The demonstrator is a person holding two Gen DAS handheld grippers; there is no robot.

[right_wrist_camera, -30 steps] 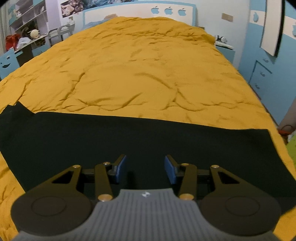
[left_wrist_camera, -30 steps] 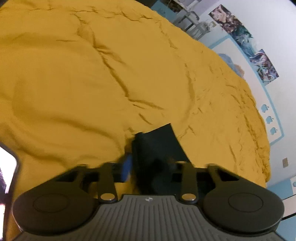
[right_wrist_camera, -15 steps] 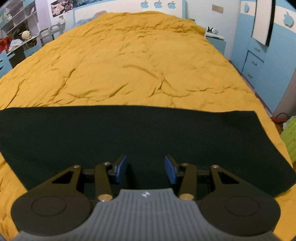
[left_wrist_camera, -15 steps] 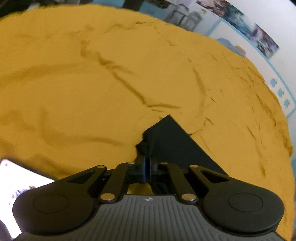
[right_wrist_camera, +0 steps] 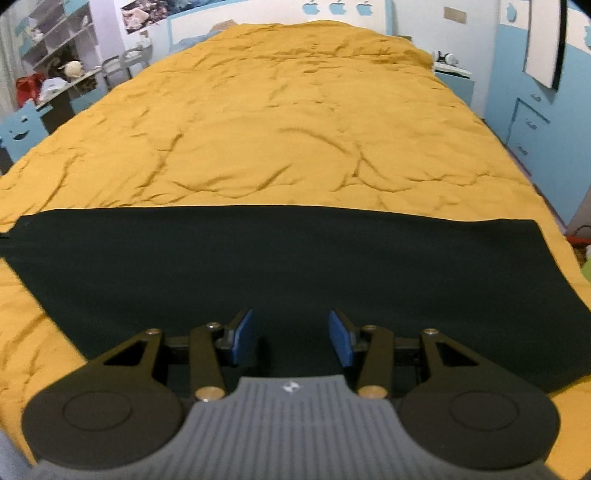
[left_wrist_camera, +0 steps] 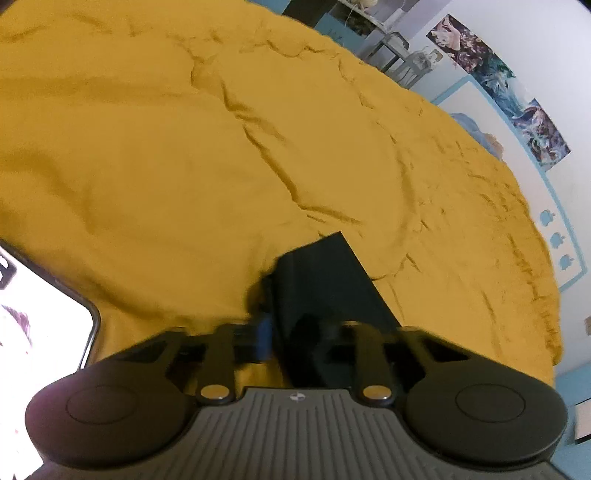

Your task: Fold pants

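The black pants (right_wrist_camera: pixel 280 266) lie flat as a wide band across the near end of the yellow bed cover (right_wrist_camera: pixel 295 122). My right gripper (right_wrist_camera: pixel 291 338) is open and empty, hovering just above the pants' near edge. In the left wrist view, a corner of the pants (left_wrist_camera: pixel 325 291) sits between the fingers of my left gripper (left_wrist_camera: pixel 295 328). The jaws stand apart, with the blue left pad (left_wrist_camera: pixel 264 328) beside the cloth; the view is blurred.
The yellow cover (left_wrist_camera: pixel 184 166) fills the bed. A lit phone screen (left_wrist_camera: pixel 33 314) lies at the left. A headboard with apple stickers (right_wrist_camera: pixel 332 7), shelves and a desk (right_wrist_camera: pixel 48 66) at left, and blue drawers (right_wrist_camera: pixel 535 122) at right surround the bed.
My left gripper was shut on the pants corner half a second ago; its jaws have now opened. The pants' left end has settled flat. My right gripper has stayed open over the pants.
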